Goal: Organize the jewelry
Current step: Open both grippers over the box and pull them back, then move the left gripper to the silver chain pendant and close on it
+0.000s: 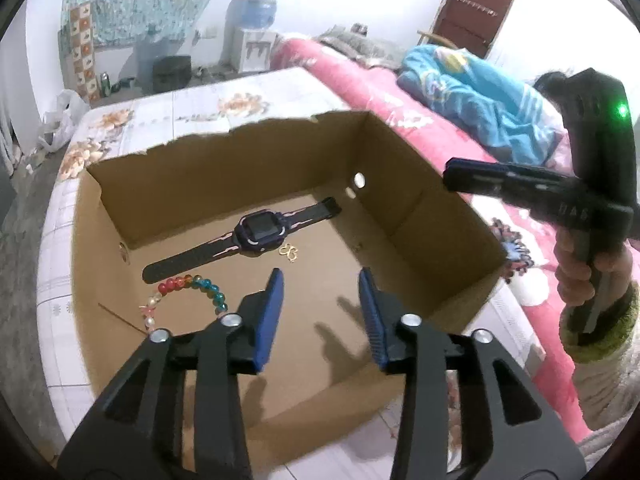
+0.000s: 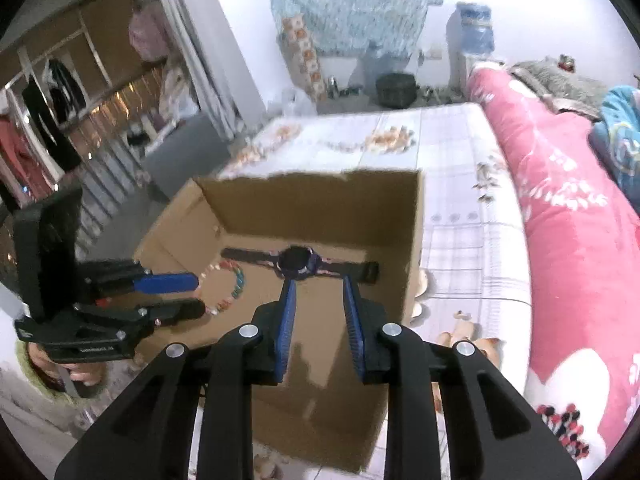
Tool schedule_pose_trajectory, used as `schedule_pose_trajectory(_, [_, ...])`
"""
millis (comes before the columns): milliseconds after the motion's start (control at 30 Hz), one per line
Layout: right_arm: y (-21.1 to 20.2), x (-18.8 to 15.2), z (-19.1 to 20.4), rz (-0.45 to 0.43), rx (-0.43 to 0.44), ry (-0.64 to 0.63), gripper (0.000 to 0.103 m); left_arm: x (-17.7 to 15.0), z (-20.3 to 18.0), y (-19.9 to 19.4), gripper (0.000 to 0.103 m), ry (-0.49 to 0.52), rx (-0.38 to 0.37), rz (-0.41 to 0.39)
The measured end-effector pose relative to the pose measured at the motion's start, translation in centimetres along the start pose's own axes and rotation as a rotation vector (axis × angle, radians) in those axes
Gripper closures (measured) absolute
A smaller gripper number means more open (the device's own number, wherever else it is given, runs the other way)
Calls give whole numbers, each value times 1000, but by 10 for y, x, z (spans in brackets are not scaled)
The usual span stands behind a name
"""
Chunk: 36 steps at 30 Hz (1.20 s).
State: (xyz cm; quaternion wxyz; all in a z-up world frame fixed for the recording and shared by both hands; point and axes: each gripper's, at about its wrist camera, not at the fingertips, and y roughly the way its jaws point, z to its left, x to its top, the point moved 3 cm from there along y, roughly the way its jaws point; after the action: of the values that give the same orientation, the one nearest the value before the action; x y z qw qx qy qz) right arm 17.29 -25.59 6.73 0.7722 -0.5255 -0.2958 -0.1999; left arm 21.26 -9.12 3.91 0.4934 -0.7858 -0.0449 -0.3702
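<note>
An open cardboard box [image 1: 240,160] stands on the table. Inside it lie a dark purple smartwatch [image 1: 256,232], a rainbow bead bracelet [image 1: 188,292] and a small gold charm [image 1: 290,252]. My left gripper [image 1: 321,280] hovers over the box's near half, open, with only bare cardboard between its blue pads. In the right wrist view my right gripper [image 2: 319,284] is open over the box, just short of the watch [image 2: 298,262], and holds nothing. The left gripper [image 2: 198,295] shows there at the left, beside the bracelet [image 2: 236,280]. The right gripper [image 1: 452,178] reaches in over the box's right wall.
The box sits on a table with a floral tiled cloth [image 1: 192,108]. A bed with pink bedding [image 2: 560,240] and a blue blanket [image 1: 472,96] runs along the right. A water dispenser [image 1: 260,20] stands at the back wall. An open wardrobe [image 2: 60,92] is at the left.
</note>
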Motion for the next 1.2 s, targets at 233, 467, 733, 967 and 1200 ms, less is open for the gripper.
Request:
schedule_pose_trajectory(233, [-66, -23, 10, -133, 5, 16, 64, -20, -11, -44, 49, 27, -22, -91])
schedule_pose_trajectory(467, [-95, -82, 26, -155, 39, 7, 45, -67, -27, -86, 36, 88, -68, -162])
schedule_pose_trajectory(733, [-42, -159, 29, 20, 6, 111, 35, -121, -52, -41, 34, 136, -50, -17])
schedule_pose_trajectory(967, [-19, -180, 17, 44, 0, 216, 42, -138, -86, 16, 45, 329, 27, 55])
schedule_pose_trajectory(1200, [-10, -180, 5, 31, 24, 254, 52, -131, -97, 50, 62, 381, 27, 94])
